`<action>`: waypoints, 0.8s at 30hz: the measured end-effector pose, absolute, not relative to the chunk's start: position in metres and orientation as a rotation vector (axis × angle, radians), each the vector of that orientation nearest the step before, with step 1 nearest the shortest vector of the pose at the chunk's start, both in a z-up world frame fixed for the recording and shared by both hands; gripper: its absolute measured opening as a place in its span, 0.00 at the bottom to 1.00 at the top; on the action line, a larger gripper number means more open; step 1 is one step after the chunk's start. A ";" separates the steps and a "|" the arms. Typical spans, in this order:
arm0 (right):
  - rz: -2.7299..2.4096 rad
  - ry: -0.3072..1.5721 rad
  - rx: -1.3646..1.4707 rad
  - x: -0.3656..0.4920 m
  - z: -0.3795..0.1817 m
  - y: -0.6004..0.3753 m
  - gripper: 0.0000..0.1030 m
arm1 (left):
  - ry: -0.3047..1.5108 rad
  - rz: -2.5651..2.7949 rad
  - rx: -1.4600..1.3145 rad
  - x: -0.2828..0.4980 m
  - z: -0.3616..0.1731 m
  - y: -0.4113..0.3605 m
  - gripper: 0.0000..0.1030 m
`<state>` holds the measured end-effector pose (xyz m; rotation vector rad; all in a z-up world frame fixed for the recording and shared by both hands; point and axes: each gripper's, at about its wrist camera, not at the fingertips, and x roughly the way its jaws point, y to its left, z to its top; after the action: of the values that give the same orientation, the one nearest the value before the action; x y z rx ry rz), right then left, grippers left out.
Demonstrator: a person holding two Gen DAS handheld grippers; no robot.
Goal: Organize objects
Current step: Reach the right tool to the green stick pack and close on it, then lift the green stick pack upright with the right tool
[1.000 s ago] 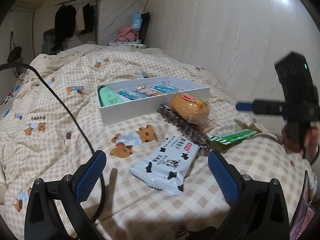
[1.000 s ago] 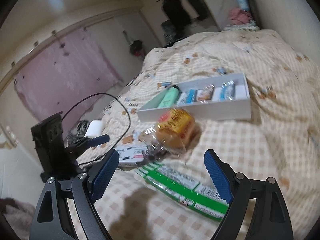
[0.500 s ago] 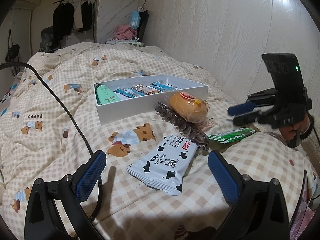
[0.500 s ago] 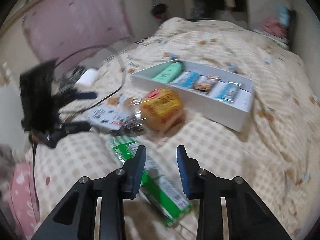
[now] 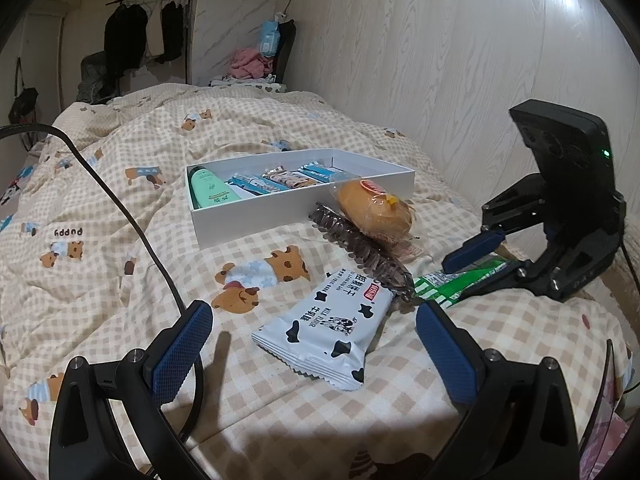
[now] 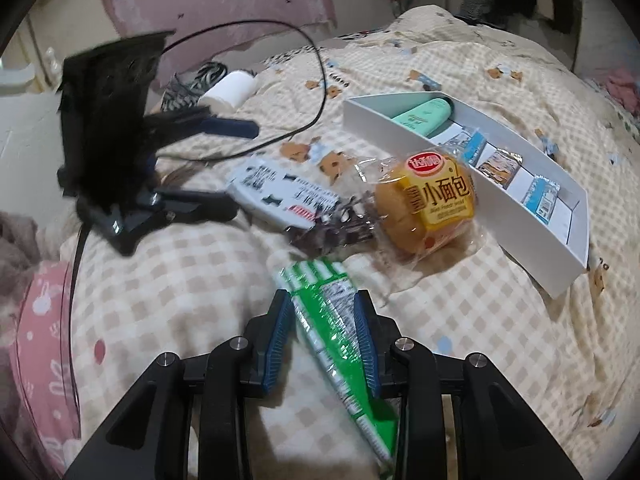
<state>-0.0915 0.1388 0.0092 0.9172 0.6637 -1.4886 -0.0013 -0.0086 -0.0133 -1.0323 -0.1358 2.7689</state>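
Right tool (image 6: 323, 320) apparently clenched on green packet (image 6: 332, 320); left tool (image 5: 312, 344) released, holding nothing.

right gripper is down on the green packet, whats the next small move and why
Probably lift it straight up a little. The right gripper looks shut on the green packet, which still lies flat on the quilt with its far end near the bun and hair clip. A short rise would clear them before carrying it to the white box.
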 end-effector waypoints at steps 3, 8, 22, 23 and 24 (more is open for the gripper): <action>-1.497 0.718 0.888 -0.085 0.008 0.136 0.34 | -0.133 2.769 -1.033 -0.002 -0.013 -0.009 0.99; -1.512 0.748 0.905 -0.093 -0.002 0.130 0.48 | -0.132 2.768 -1.035 -0.001 -0.013 -0.009 0.99; -1.731 0.580 0.903 -0.111 0.040 0.155 0.25 | -0.133 2.766 -1.037 -0.001 -0.014 -0.011 0.99; -1.768 0.553 0.914 -0.115 0.042 0.156 0.25 | -0.134 2.766 -1.037 -0.002 -0.014 -0.012 0.99; -1.816 0.505 0.943 -0.123 0.044 0.156 0.25 | -0.134 2.766 -1.037 -0.001 -0.014 -0.012 0.99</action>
<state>-0.1232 0.1561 0.0442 0.9427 0.5054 -1.8164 -0.0014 -0.0118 -0.0137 -1.0372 -0.1343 2.7658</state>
